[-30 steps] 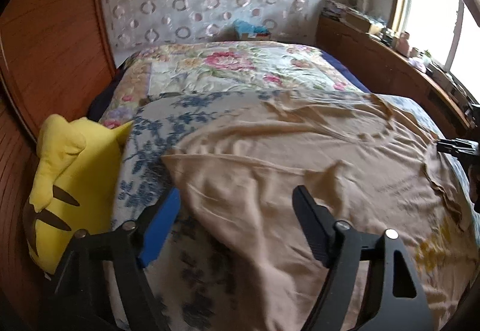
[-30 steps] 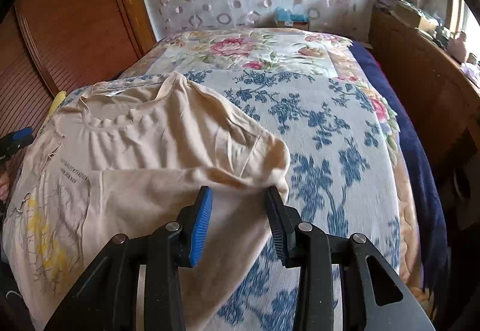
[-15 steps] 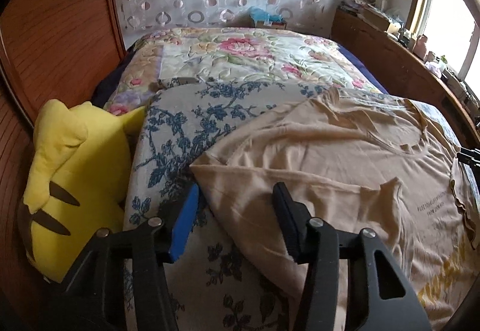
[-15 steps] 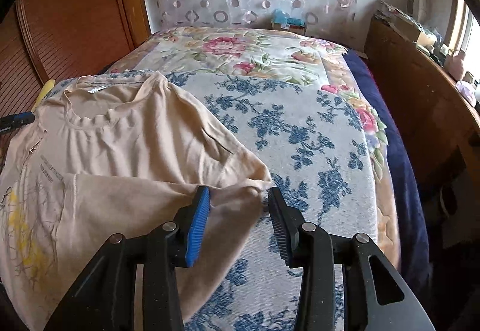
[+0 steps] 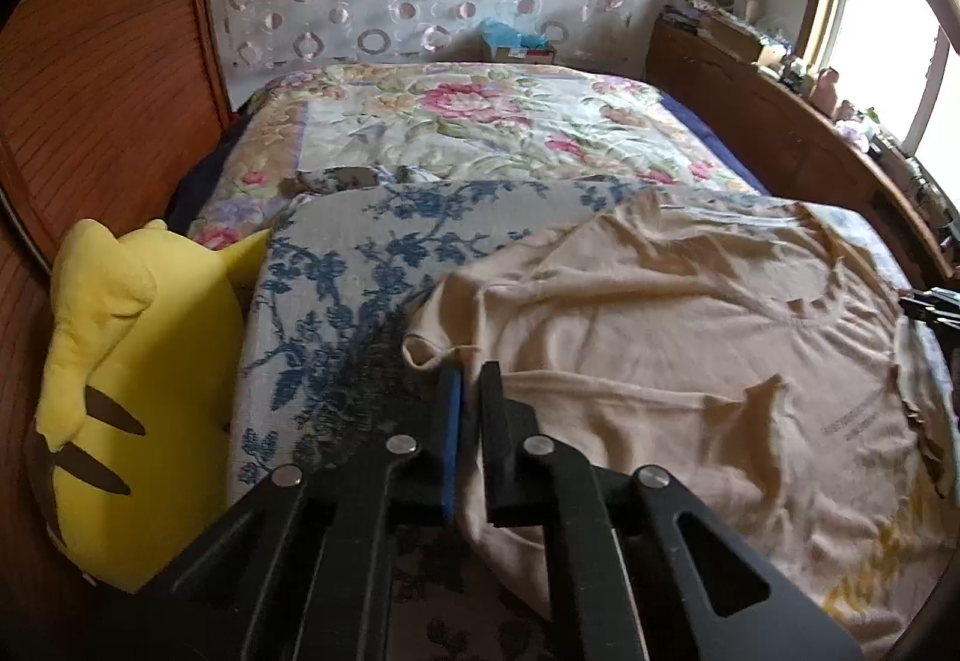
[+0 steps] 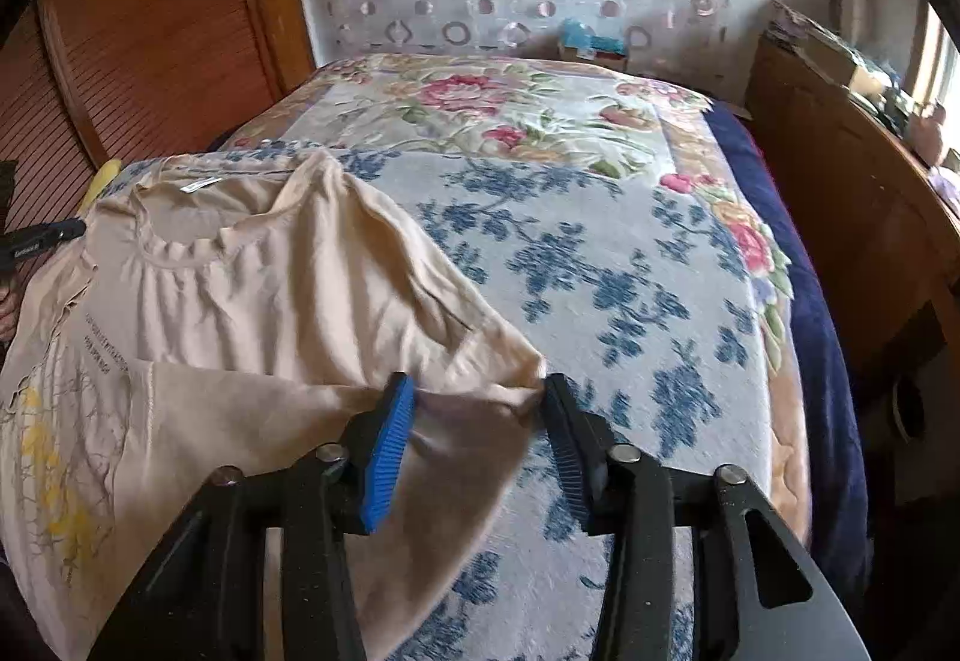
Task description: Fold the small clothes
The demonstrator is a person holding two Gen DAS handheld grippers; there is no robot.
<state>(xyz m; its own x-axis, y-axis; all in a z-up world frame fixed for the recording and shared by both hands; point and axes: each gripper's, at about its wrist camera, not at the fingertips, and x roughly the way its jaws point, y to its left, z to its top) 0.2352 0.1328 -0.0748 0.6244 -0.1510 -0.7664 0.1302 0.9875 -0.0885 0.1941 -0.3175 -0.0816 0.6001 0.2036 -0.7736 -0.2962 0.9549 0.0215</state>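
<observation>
Beige shirt (image 5: 690, 337) sleeve pinched in left tool (image 5: 471, 382); right tool (image 6: 477, 391) astride sleeve.

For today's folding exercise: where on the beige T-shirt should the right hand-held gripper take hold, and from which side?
Grip the sleeve corner of the beige T-shirt, coming in from the shirt's outer edge over the blue-flowered blanket. That corner juts out between the open right hand-held gripper fingers, thin enough to pinch.

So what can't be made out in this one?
- Left wrist view: whether the left claw pinches the T-shirt; its own fingers cover the contact.
- Both views: the shirt's small printed text, too small to read.
- Right wrist view: the shirt's hem, cut off by the frame edge.
</observation>
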